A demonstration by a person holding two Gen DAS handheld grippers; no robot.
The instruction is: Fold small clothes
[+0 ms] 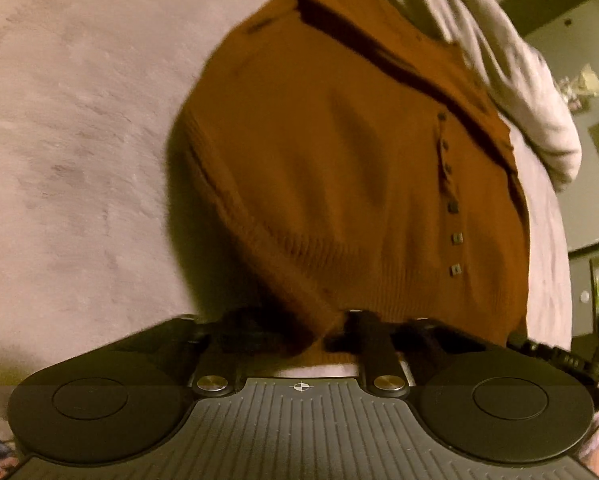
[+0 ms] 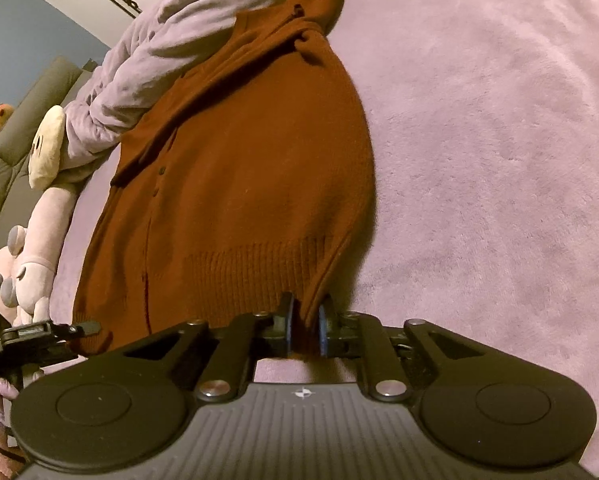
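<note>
A small rust-orange knit cardigan (image 1: 339, 168) with a row of small buttons lies on a pale plush blanket (image 1: 79, 140). My left gripper (image 1: 319, 340) is shut on its ribbed bottom hem at one corner; the fingers are dark and partly buried in the fabric. The cardigan also shows in the right wrist view (image 2: 239, 184). My right gripper (image 2: 307, 328) is shut on the other corner of the hem, with the fabric pinched between the blue-edged pads. The left gripper (image 2: 59, 330) shows at the left edge of the right wrist view.
A grey fleece garment (image 2: 147, 52) lies across the cardigan's far end. Plush toys (image 2: 27, 256) and a grey cushion (image 2: 15, 136) sit at the blanket's left. The blanket (image 2: 499, 160) stretches to the right. Room furniture (image 1: 591, 280) shows beyond the blanket's edge.
</note>
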